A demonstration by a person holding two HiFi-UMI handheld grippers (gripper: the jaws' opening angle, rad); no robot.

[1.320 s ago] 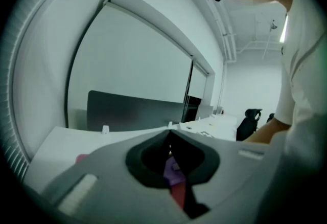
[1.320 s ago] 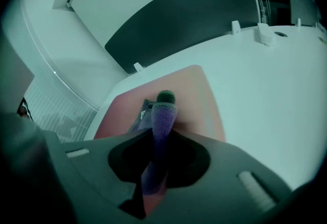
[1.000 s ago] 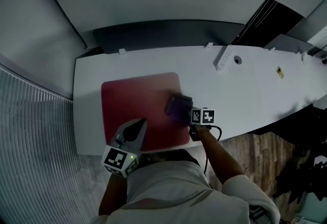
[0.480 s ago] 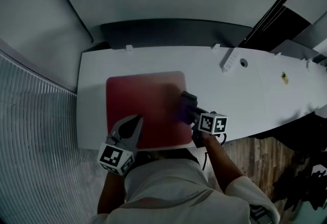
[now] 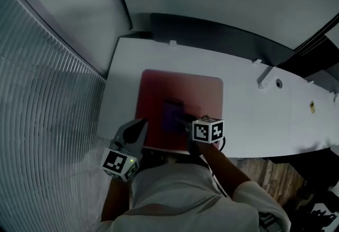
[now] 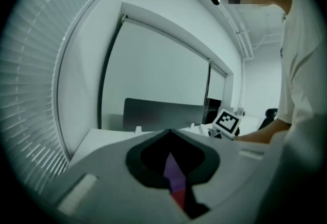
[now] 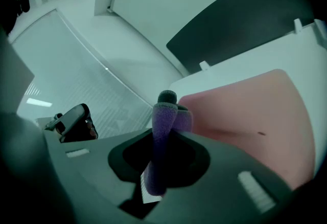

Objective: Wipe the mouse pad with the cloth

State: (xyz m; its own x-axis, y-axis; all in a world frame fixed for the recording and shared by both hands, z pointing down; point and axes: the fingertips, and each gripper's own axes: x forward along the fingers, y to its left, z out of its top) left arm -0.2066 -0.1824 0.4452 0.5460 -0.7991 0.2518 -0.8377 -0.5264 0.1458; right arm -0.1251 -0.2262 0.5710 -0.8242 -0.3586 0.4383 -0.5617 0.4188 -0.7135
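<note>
On mouse pad [image 5: 204, 93]: cloth [image 7: 162, 136] (seemingly purple), gripped.

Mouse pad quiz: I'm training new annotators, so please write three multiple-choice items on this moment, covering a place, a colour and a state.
1. The purple cloth rests on:
A) the mouse pad
B) the bare desk
C) the floor

2. The mouse pad's colour is:
A) blue
B) green
C) red

3. The right claw is:
A) open and empty
B) shut on the purple cloth
C) out of view

Answers:
1 A: the head view shows the cloth inside the pad's outline.
2 C: the pad reads red in the head view and the right gripper view.
3 B: the right gripper view shows the cloth pinched between its jaws.
</note>
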